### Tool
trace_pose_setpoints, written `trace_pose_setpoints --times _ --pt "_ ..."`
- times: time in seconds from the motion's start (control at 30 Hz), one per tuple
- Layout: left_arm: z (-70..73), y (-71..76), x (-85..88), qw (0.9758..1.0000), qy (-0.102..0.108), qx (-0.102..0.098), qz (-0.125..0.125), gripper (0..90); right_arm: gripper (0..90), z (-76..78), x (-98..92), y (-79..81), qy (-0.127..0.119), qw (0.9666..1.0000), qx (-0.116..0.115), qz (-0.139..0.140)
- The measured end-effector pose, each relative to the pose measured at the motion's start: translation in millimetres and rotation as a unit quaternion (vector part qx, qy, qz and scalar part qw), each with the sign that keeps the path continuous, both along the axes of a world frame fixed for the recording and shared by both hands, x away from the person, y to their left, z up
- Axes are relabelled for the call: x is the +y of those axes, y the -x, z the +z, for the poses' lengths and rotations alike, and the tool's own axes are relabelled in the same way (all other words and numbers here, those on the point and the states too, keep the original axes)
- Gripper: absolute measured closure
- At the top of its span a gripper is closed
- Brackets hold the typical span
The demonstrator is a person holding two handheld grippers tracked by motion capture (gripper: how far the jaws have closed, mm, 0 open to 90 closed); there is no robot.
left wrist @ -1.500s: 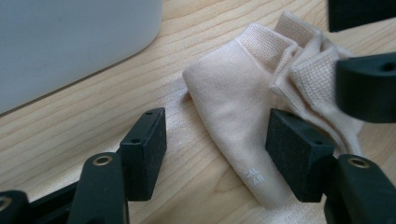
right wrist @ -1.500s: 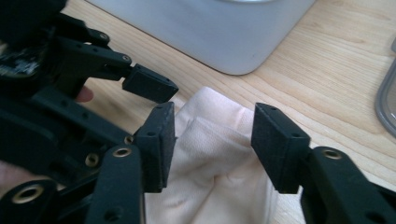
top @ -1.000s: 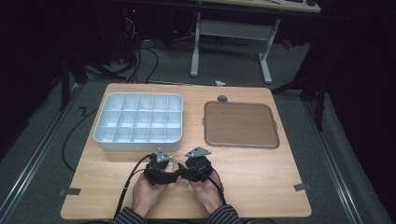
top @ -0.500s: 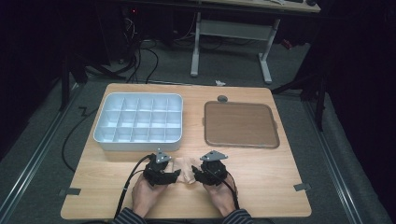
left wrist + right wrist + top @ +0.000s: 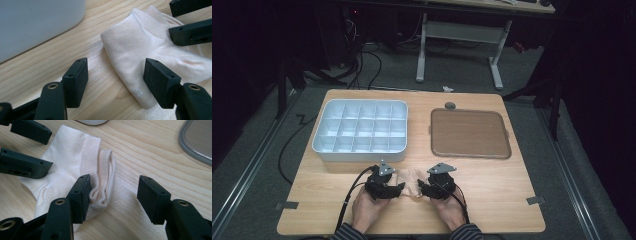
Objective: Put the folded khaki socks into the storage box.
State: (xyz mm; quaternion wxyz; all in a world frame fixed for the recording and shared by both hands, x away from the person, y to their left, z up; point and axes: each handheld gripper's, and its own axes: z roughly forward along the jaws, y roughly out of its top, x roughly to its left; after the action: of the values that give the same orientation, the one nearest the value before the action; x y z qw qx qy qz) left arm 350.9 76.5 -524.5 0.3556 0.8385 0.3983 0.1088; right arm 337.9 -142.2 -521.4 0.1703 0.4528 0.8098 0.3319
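Note:
A pale cream sock lies flat on the wooden table near its front edge, between my two grippers. My left gripper stands open at the sock's left side. In the left gripper view its jaws straddle one end of the sock without pressing on it. My right gripper is open at the sock's right side, and its jaws have just opened a touch wider. In the right gripper view its jaws stand wide, with the bunched ribbed cuff of the sock against the left pad.
A white tray with several compartments stands behind the left hand. A flat brown tray lies at the back right, with a small dark round piece behind it. Bare wood spreads to the right of the sock.
My right gripper has shifted to the right, away from the left one, and the sock now shows between them. The left hand has stayed put.

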Motion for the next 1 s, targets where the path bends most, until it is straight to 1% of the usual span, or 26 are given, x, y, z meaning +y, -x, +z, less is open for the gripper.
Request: trace_pose_setpoints --times 0.1,0.17,0.23,0.27,0.33,0.4,0.43,0.5,0.57,0.63,0.7,0.8,0.83,0.93,1.0 --pt "0.7 -0.9 0.3 1.0000 -0.001 0.004 -0.002 37.1 45.7 1.8 0.0 1.4 -0.002 1.0000 0.000 -0.004" --pt "1.2 -1.0 -0.3 1.0000 -0.003 0.006 -0.001 37.1 47.5 5.3 -0.3 3.8 -0.006 0.9999 -0.007 -0.004" --pt "2.5 -1.5 -1.7 0.9999 -0.007 0.012 -0.005 37.2 50.3 10.9 -0.5 6.4 -0.017 0.9998 -0.012 -0.004" --pt "3.1 -1.3 -2.2 0.9998 -0.008 0.015 -0.006 37.5 53.4 14.4 -0.4 7.6 -0.021 0.9996 -0.018 -0.002" --pt "3.9 -0.5 -2.8 0.9997 -0.010 0.018 -0.009 37.7 59.2 22.2 1.6 10.5 -0.029 0.9991 -0.028 0.010" --pt "4.9 -0.2 -2.6 0.9996 -0.012 0.024 -0.011 37.9 64.4 29.1 4.9 15.4 -0.032 0.9983 -0.044 0.023" --pt "5.5 -0.3 -2.4 0.9995 -0.012 0.028 -0.010 38.0 67.1 31.7 6.8 17.8 -0.035 0.9978 -0.047 0.031" --pt "6.5 -0.6 -1.8 0.9992 -0.012 0.035 -0.012 38.2 72.1 35.5 11.2 22.9 -0.037 0.9972 -0.046 0.047" --pt "6.5 -0.7 -1.3 0.9992 -0.014 0.034 -0.013 38.1 74.5 37.3 15.2 27.2 -0.033 0.9964 -0.049 0.061" --pt "6.2 0.0 -1.7 0.9993 -0.017 0.030 -0.013 37.5 75.6 37.4 19.8 31.4 -0.034 0.9957 -0.047 0.073" --pt "6.3 -0.1 -1.6 0.9993 -0.017 0.030 -0.014 37.4 76.3 35.0 23.2 32.2 -0.034 0.9952 -0.043 0.081" --pt "6.5 -0.5 -1.2 0.9992 -0.018 0.032 -0.014 37.4 76.9 29.7 27.4 30.8 -0.028 0.9955 -0.034 0.083" --pt "6.8 -0.9 -0.6 0.9991 -0.021 0.032 -0.017 37.5 77.2 26.4 28.6 29.3 -0.025 0.9956 -0.033 0.084" --pt "6.8 -1.1 -0.6 0.9992 -0.019 0.033 -0.014 37.5 77.8 18.7 29.9 26.9 -0.012 0.9963 -0.026 0.081" --pt "6.5 -1.0 -0.8 0.9992 -0.020 0.031 -0.014 36.8 77.7 12.8 28.8 26.3 0.005 0.9967 -0.023 0.077"
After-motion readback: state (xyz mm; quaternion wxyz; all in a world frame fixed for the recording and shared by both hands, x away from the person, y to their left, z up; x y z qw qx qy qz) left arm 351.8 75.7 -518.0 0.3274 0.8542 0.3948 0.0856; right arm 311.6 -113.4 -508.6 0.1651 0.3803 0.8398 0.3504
